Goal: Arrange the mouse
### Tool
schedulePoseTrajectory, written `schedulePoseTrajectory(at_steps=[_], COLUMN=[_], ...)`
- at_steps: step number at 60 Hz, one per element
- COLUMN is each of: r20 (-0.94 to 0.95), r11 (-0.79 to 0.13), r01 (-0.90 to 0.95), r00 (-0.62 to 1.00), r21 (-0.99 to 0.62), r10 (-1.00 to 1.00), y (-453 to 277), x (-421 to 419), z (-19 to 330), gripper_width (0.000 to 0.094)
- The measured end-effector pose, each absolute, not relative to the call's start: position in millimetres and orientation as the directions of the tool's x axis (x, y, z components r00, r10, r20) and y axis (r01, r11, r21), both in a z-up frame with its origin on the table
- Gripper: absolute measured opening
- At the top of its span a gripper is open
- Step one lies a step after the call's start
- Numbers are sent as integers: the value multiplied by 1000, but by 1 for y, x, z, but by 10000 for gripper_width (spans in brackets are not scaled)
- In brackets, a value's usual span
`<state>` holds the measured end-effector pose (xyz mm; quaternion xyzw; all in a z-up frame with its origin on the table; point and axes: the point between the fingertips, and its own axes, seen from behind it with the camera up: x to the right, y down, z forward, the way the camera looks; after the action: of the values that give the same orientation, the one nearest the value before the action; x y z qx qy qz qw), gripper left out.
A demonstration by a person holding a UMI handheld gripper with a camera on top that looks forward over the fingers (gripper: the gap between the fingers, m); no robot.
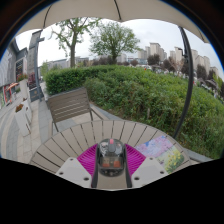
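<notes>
Mouse clamped in tool btw both pink pads, held just above slatted tabletop. Prob mid-task: picked up ok, not set down yet, final spot unclear.

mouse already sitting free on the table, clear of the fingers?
No: the mouse sits between the gripper fingers, flanked by their pink pads, above the slatted table.

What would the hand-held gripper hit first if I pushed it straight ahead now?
Probably nothing nearby: the hand-held gripper has the mouse between its fingers, above the slatted table. Beyond lies the hedge, though depth is unclear.
</notes>
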<state>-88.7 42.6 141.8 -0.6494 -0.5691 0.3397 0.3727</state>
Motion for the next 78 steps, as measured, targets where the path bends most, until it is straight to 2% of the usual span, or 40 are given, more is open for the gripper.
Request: schedulePoseTrajectory(at_steps=[5, 7, 15, 21, 26, 30, 32, 34, 36, 41, 52, 61, 67, 70, 74, 78], r20=[35, 29, 12, -19, -13, -17, -23, -27, -31, -40, -12, 9, 39, 21, -23, -19], r11=[-47, -58, -82, -101, -103, -104, -119, -136, -148, -155, -101, -82, -56, -77, -115, -105], r01=[496, 509, 575, 626, 653, 648, 662, 666, 668, 669, 665, 648, 630, 625, 618, 626], r00=[155, 161, 157, 136, 141, 139, 152, 171, 183, 183, 137, 136, 136, 148, 155, 143], r21=[-867, -859, -814, -773, -750, -755, -740, -733, -730, -727, -740, -757, -775, -777, -777, -773], r10=[987, 987, 988, 991, 990, 990, 988, 985, 983, 982, 991, 991, 990, 989, 988, 990], y=[116, 136, 212, 236, 250, 254, 256, 259, 264, 265, 270, 280, 285, 283, 274, 271], x=[-109, -117, -128, -128, -122, -117, -111, -105, -95, -64, 38, 117, 148, 163, 169, 177], z=[139, 127, 61, 9, -14, -14, -14, -8, 3, 38, 152, 217, 241, 249, 251, 251], gripper_width=[389, 388, 388, 391, 446, 515, 665, 872, 822, 847, 847, 849, 848, 848, 849, 847])
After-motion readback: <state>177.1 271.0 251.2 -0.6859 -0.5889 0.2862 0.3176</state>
